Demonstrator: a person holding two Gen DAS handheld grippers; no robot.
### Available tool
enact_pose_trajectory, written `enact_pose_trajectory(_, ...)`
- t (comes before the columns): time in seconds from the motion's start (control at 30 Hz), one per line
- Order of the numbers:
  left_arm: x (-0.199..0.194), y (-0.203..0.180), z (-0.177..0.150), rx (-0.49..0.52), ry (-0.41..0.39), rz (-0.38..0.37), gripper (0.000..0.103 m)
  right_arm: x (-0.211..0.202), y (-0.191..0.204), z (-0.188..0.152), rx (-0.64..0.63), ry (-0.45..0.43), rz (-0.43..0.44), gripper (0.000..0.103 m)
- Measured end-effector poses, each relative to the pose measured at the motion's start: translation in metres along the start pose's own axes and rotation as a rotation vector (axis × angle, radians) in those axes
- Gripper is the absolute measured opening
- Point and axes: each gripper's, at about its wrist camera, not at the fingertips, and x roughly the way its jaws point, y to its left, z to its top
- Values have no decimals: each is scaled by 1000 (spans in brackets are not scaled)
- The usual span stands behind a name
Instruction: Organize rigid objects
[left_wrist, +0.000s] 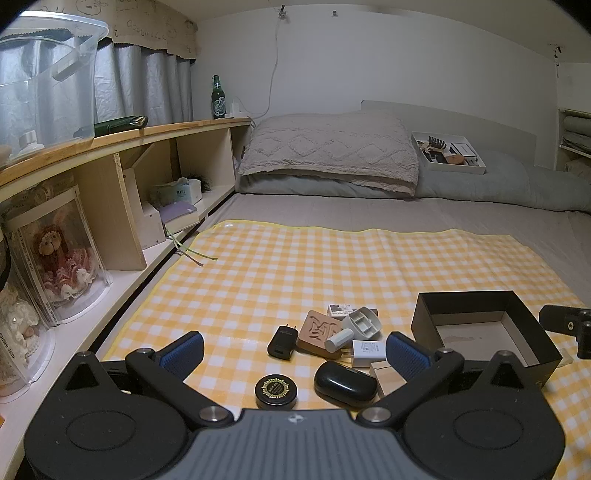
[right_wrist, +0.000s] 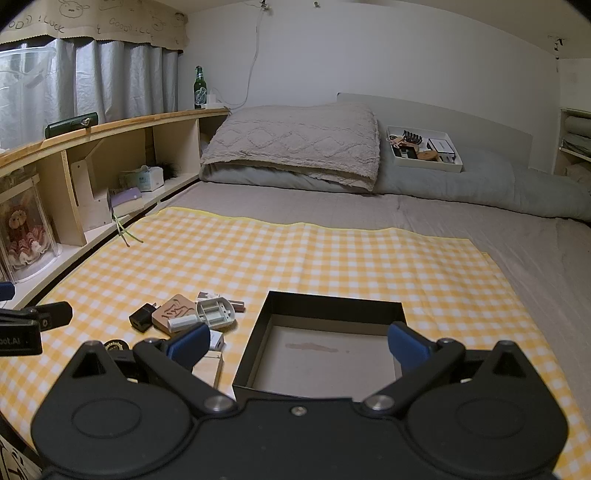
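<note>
Box (right_wrist: 334, 354) between open right gripper (right_wrist: 297, 345) fingers

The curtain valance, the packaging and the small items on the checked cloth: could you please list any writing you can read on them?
"GOOD LUCK": hand-drawn on the curtain valance.
"BEST WISHES FOR YOU": edge of the doll's clear case.
Green bottle label: blurred.
Round black tin gold emblem: too small.
White charger print: too small.
Tissue pack: unreadable.

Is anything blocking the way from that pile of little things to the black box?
Nothing visible does. The pile of small objects lies on the checked cloth right beside the black box, which is open on top and empty. Both the left gripper and the right gripper are open and hold nothing.
</note>
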Motion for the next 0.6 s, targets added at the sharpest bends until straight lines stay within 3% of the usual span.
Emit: enact_pose_trajectory(0.6,0,-3,1,1,0,3,103,-1,0,-1,-3,4,-2,103)
